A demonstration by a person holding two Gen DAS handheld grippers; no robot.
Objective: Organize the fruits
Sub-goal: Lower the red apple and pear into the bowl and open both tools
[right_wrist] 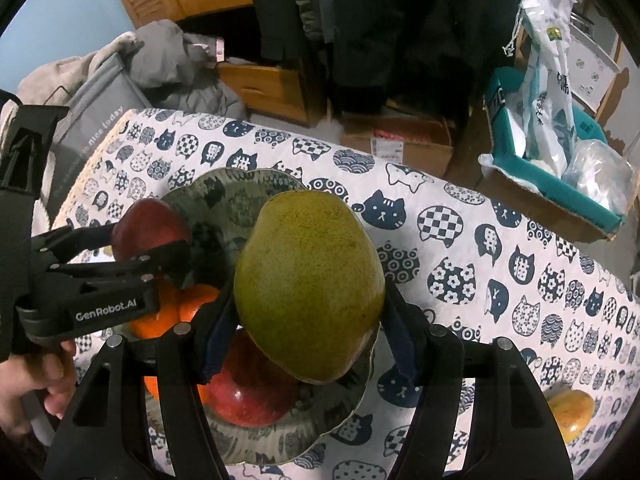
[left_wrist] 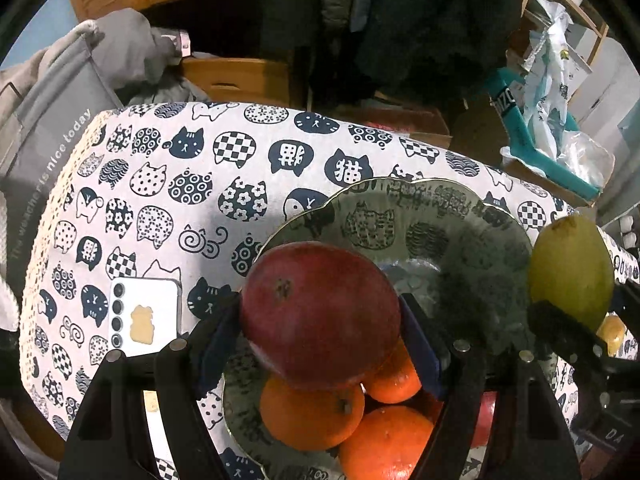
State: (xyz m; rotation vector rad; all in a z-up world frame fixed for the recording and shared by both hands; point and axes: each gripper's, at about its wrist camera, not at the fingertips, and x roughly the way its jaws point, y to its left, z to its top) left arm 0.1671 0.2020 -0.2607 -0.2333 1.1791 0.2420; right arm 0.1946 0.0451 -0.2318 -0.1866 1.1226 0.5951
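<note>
- A red mango [left_wrist: 320, 312] is pinched across its middle between the fingers of the left gripper [left_wrist: 320, 336], just above the plate [left_wrist: 460, 216].
- A green mango [right_wrist: 308, 292] is pinched the same way by the right gripper [right_wrist: 308, 320], over the plate's right rim.
- Three oranges [left_wrist: 312, 416] and a red apple [right_wrist: 248, 396] are already seen lying in the plate; a yellow-orange fruit [right_wrist: 572, 412] is left on the table [right_wrist: 520, 272], well apart to the right.
- Both mangoes are judged heavy, smooth-skinned and easily bruised; a hold across the widest part is best kept firm but not crushing, since the rounded skin may slip between the pads.
- The glazed plate is judged brittle and slippery, and the piled fruit may roll when more is set down.
- The table is covered by a cat-print cloth [left_wrist: 180, 200], on which a white phone [left_wrist: 144, 312] lies left of the plate.
- Beyond it, cardboard boxes [right_wrist: 400, 140], hanging dark clothes [right_wrist: 380, 20] and a teal bin [right_wrist: 560, 184] are seen.
</note>
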